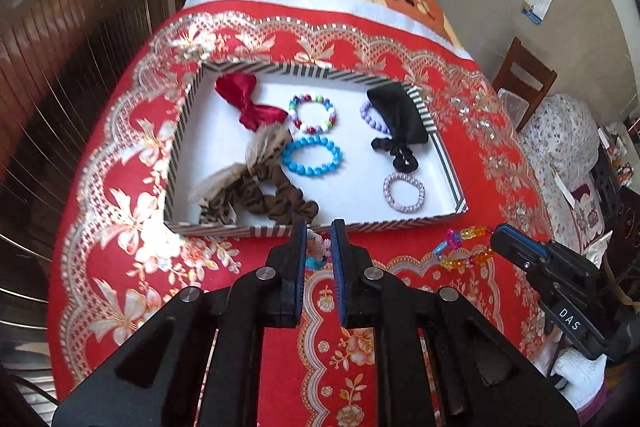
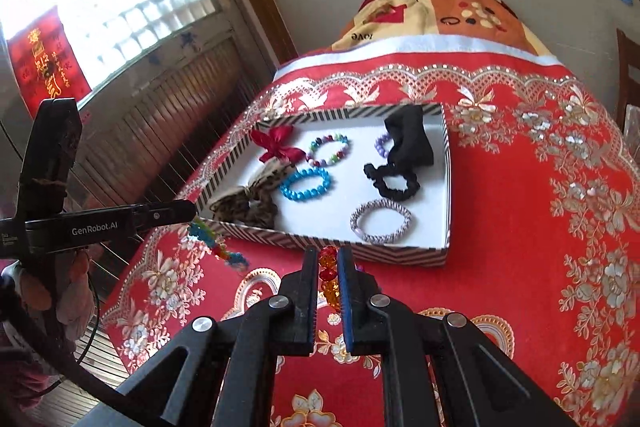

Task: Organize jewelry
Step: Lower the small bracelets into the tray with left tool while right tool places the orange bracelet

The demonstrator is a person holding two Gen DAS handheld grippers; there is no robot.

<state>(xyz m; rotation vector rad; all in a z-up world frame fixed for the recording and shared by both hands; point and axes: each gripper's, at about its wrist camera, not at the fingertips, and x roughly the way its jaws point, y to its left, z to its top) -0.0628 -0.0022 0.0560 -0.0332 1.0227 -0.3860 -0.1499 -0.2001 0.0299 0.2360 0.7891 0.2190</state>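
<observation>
Pinching a light, floppy beaded bracelet [image 2: 218, 247] in your left gripper [image 1: 319, 239] and another [image 1: 464, 247] in your right gripper [image 2: 329, 269] (both dangling before the striped tray [image 1: 276, 229]), you grip on the beads.

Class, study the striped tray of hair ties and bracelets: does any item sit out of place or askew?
Yes. The black fabric pouch at the far right corner of the black-and-white striped tray lies on top of the lilac bead bracelet, hiding most of it, while the other pieces lie mostly clear.
</observation>
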